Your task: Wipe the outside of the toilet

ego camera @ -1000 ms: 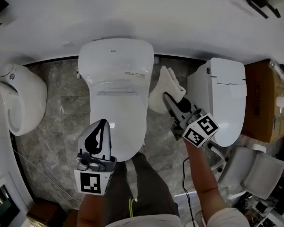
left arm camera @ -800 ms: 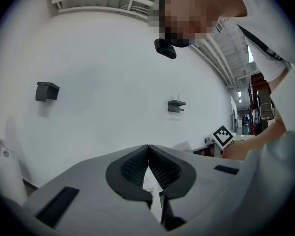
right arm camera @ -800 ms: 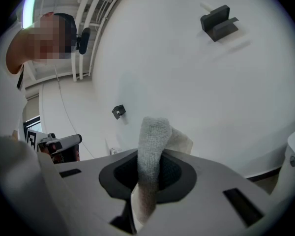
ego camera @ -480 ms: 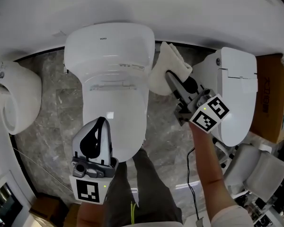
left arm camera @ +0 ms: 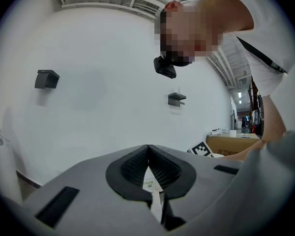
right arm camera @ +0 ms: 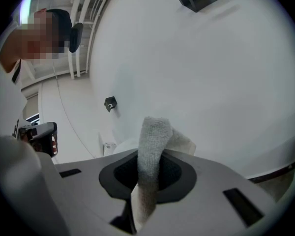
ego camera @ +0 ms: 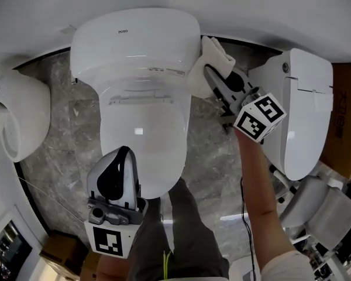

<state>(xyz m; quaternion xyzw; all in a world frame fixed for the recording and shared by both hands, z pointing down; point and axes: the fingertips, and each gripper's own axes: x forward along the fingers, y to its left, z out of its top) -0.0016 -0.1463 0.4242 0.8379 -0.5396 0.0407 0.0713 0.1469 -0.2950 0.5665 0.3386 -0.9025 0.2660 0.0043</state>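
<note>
The cloth [ego camera: 209, 56], clamped in the right gripper [ego camera: 211, 75], hid its jaw tips against the toilet [ego camera: 134, 57]'s right rear edge. The left gripper [ego camera: 123, 152], jaws together and empty, hovered above the lid's front. The marble floor [ego camera: 64, 139] met a white wall [ego camera: 251, 4].

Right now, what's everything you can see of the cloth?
The cloth is white, thick and fuzzy, like terry towelling, and it is bunched rather than spread flat. The right gripper is shut on it. In the right gripper view, a rolled fold stands up between the jaws, with a thinner flap behind it. The cloth sits at the right side of the toilet, by its wide rear part, and looks pressed against it. No stains show.
</note>
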